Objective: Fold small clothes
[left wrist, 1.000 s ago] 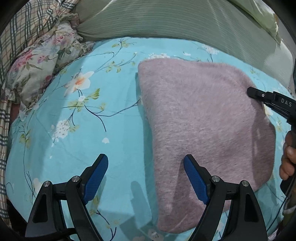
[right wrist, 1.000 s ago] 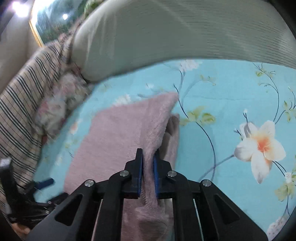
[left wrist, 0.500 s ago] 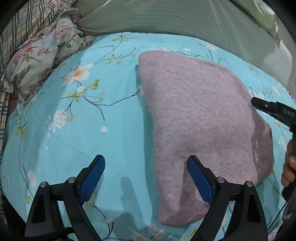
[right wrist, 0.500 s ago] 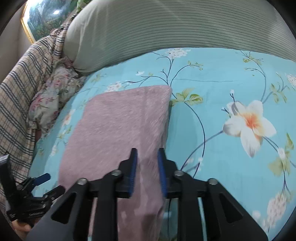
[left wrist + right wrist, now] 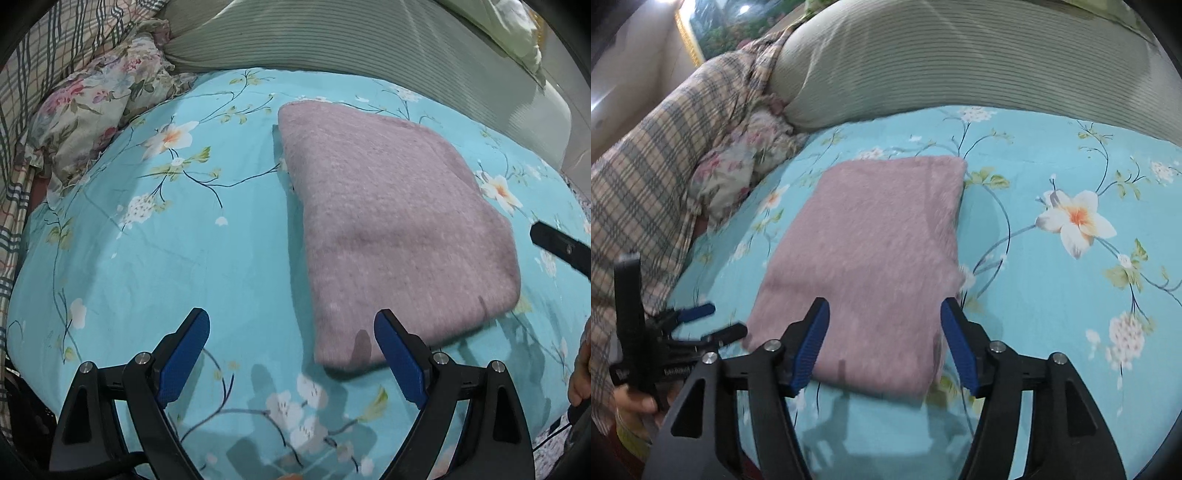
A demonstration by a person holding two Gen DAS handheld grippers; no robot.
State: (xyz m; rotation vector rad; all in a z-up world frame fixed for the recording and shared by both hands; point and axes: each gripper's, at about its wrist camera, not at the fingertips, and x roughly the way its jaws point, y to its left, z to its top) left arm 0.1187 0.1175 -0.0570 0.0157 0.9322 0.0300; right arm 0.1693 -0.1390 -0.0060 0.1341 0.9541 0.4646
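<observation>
1. Nearest in each wrist view is that view's own gripper. The left gripper (image 5: 291, 354) hangs with its jaws spread wide and nothing between them, above the sheet just beside the garment's near-left corner. The right gripper (image 5: 884, 345) is likewise spread wide and empty, straddling the garment's near edge without pinching it. The blue pads (image 5: 809, 350) look ribbed and rubbery, which should bite well on fuzzy cloth.

2. The pink garment (image 5: 399, 229) lies flat on the bed, already folded into a rough rectangle with rounded corners, nearer the bed's right side than its left. It reads as a fleecy, napped knit: soft, light, limp, not fragile and not slippery. It will likely sag and unfold if lifted by one point, so the sound hold is judged to be two corners of one short edge, pinching all layers together.

3. Under it, the turquoise floral sheet (image 5: 166, 240) is smooth, thin cotton-like cloth over a yielding mattress; it could be pinched up by mistake with a low grasp.

4. Farther left, a crumpled flowered cloth (image 5: 99, 110) and a plaid blanket (image 5: 653, 177) are bunched at the bed's edge.

5. Farthest, a ribbed pale-green pillow (image 5: 960, 62) runs along the head of the bed.
</observation>
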